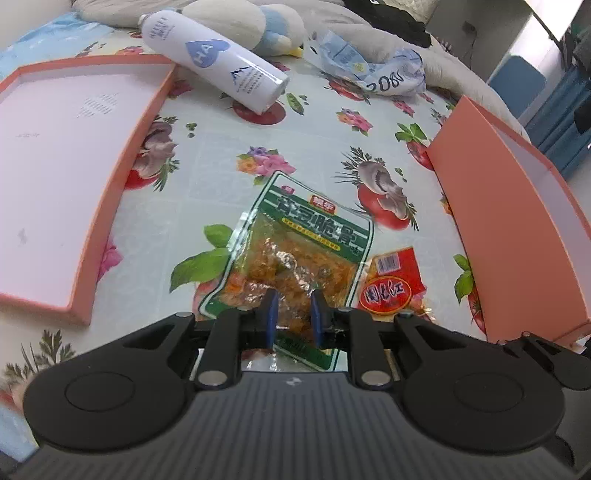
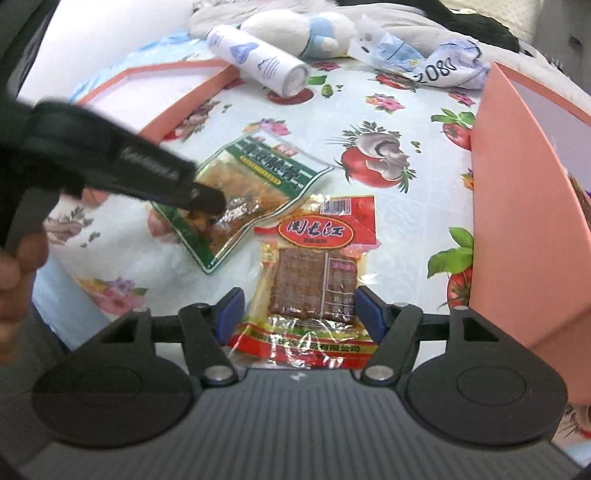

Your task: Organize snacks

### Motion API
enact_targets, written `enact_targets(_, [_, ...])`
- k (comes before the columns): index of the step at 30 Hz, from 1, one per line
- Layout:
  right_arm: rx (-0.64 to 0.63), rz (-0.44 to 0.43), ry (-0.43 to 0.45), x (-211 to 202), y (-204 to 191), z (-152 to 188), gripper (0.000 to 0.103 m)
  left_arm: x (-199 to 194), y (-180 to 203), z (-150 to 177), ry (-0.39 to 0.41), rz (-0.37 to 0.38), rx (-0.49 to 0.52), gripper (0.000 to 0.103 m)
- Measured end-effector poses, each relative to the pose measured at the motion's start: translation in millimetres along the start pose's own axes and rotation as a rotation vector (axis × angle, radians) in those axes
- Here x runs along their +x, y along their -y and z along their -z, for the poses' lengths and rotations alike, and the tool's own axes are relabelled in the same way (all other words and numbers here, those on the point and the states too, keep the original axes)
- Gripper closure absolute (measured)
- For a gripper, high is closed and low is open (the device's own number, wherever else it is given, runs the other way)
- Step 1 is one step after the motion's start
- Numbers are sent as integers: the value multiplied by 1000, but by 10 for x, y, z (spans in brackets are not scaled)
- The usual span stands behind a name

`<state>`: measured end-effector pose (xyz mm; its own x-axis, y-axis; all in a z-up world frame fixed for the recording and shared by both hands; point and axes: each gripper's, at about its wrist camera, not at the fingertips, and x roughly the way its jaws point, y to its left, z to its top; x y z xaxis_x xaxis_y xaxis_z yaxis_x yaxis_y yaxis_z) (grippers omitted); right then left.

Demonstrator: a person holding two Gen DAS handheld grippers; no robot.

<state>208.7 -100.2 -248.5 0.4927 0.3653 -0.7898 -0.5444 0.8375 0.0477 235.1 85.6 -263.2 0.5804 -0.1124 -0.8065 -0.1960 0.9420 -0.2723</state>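
Two snack packets: a green packet and a red packet. Two pink trays, one white bottle, one plush toy.

Green packet left of red packet, touching.

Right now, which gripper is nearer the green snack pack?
Left. The left gripper sits over the green snack pack, its fingers straddling it. The right gripper is beside it, over the red snack pack.

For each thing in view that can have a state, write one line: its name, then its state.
Green snack packet: sealed, flat, left gripper over it.
Red snack packet: sealed, flat, between right gripper's open jaws.
Spray can: lying on its side.
Pink box: open.
Pink lid: upturned.
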Motion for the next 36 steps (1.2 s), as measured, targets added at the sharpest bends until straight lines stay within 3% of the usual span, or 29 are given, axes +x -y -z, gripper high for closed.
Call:
enact_targets(1, [9,-6,1,-43,22,48,22,-9,-26,1,-4,7,-9,80])
enact_targets(2, [18,-11,3,-68,24,80,22,-21,-52,-1,-7,11,-17,79])
enact_targets(4, [38,-13,18,-89,45,73,22,-55,-89,-20,-5,12,-28,65])
enact_targets(5, [43,-13,29,-99,54,68,22,-80,-109,-39,0,9,-32,43])
enact_targets(6, [47,-8,38,-107,57,60,21,-110,-125,-60,12,6,-30,29])
enact_targets(10, [55,-4,68,-156,64,18,20,-198,-169,-145,56,54,-4,18])
enact_targets(12, [50,42,92,-173,48,-9,20,-190,-181,-195,60,72,18,13])
enact_targets(15, [56,75,88,-114,40,-36,20,-99,-186,-264,43,53,55,9])
enact_targets(19, [52,140,67,67,51,-23,21,123,-196,-293,-45,104,103,9])
enact_targets(23, [65,103,50,195,137,37,19,284,-102,-222,-106,34,193,9])
enact_targets(32, [10,72,7,205,135,-6,31,391,74,-108,-115,-15,335,10])
enact_targets(36, [-6,70,5,194,95,-11,39,392,141,-70,-95,-46,347,20])
